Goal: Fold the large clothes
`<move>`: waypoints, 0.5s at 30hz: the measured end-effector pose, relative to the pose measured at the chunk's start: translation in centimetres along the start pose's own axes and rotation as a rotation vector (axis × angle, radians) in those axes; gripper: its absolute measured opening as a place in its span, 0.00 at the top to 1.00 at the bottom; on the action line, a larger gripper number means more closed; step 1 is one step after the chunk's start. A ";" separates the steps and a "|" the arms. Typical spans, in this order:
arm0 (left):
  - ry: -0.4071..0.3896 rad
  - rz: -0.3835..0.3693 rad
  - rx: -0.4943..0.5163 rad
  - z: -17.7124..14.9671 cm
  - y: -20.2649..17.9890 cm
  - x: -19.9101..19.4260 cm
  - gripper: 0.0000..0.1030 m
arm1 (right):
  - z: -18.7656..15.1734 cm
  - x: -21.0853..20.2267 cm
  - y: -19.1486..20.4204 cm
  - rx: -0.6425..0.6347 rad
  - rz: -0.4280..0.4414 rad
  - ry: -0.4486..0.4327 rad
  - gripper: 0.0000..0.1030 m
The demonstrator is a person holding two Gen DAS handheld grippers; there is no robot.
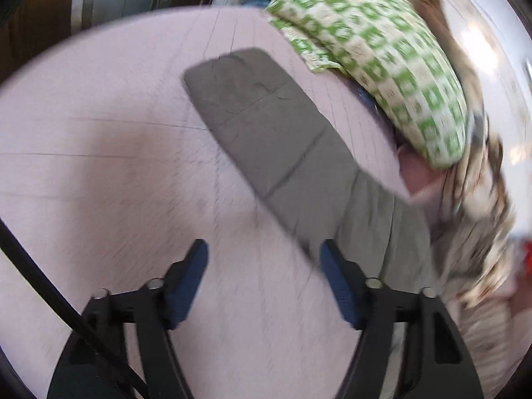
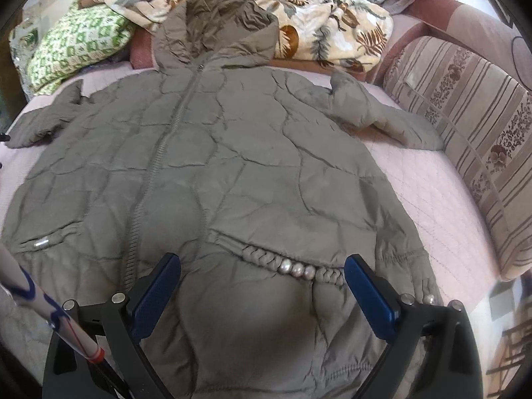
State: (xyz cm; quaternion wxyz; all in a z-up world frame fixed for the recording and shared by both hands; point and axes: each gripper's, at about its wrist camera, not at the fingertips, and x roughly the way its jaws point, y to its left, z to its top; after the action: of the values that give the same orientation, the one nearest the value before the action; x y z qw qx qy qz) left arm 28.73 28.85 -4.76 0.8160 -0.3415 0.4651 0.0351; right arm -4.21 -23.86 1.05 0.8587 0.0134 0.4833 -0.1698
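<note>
- Between and ahead of my right gripper's (image 2: 262,286) wide-open, empty jaws, the jacket (image 2: 212,153) lies flat on the bed (image 2: 432,193), long axis straight away, hood farthest.
- My left gripper (image 1: 264,267) gapes empty; the sleeve (image 1: 266,123) runs ahead, cuff far-left.

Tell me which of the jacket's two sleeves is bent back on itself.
The sleeve beside the striped cushion: its cuff doubles back toward the shoulder. The other sleeve, near the green pillow, lies out straight.
</note>
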 end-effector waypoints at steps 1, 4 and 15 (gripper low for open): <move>0.005 -0.030 -0.035 0.8 0.3 1.2 0.41 | 0.2 0.4 -0.1 0.004 -0.007 0.006 0.02; -0.011 -0.094 -0.101 3.0 0.7 3.6 0.41 | 0.9 1.2 -0.3 0.015 -0.030 0.007 0.02; -0.047 0.113 0.025 7.3 -3.5 6.2 0.85 | 2.1 2.9 -0.9 0.008 -0.090 -0.018 0.02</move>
State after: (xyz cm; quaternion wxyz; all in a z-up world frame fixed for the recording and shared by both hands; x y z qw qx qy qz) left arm 38.87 28.86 -5.36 0.8276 -0.3037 0.4646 0.0834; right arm -1.41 -25.88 -0.11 0.8545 -0.0067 0.4749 -0.2103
